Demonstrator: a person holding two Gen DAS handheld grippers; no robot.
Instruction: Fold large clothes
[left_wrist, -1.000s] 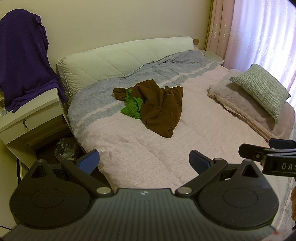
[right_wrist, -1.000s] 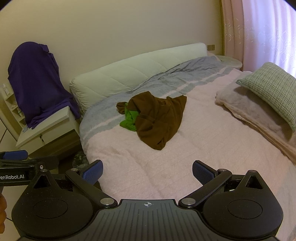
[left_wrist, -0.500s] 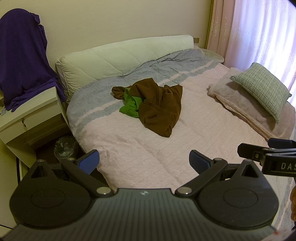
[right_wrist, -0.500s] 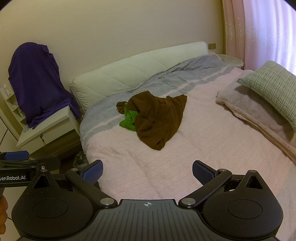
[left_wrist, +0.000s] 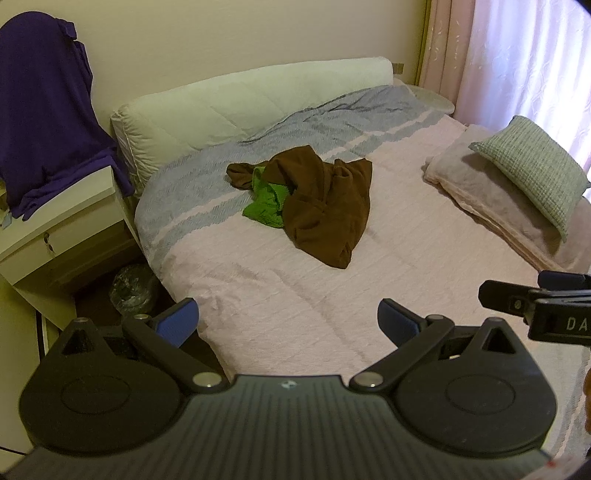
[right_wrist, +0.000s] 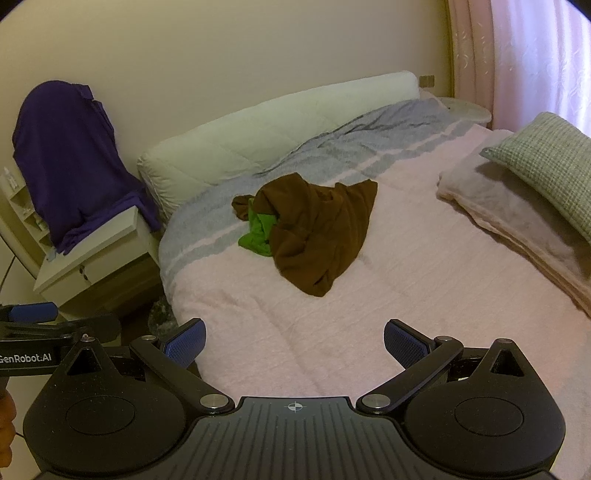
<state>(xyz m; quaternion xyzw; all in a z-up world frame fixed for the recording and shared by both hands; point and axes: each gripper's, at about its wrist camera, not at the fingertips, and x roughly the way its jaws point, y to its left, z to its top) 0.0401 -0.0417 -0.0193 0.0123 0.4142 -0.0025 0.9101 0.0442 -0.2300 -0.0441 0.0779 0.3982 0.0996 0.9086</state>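
Note:
A crumpled brown garment (left_wrist: 325, 206) (right_wrist: 317, 229) lies in a heap on the middle of the pink bed cover (left_wrist: 295, 295) (right_wrist: 424, 288), with a green garment (left_wrist: 267, 201) (right_wrist: 258, 230) bunched under its left side. My left gripper (left_wrist: 288, 319) hovers open over the bed's near edge, well short of the heap. My right gripper (right_wrist: 293, 341) is open too, beside it at a similar distance, with nothing between its fingers. Each gripper shows at the edge of the other's view.
A purple garment (left_wrist: 40, 107) (right_wrist: 74, 155) hangs over a white bedside cabinet (left_wrist: 55, 229) at the left. A folded blanket (left_wrist: 491, 199) with a checked cushion (left_wrist: 535, 170) lies at the bed's right. A padded headboard (left_wrist: 240, 99) and curtains (left_wrist: 524, 59) stand behind.
Both grippers have drifted slightly, so the bed and clothes sit a little lower in the right view. The clothes have not moved, and both grippers stay open.

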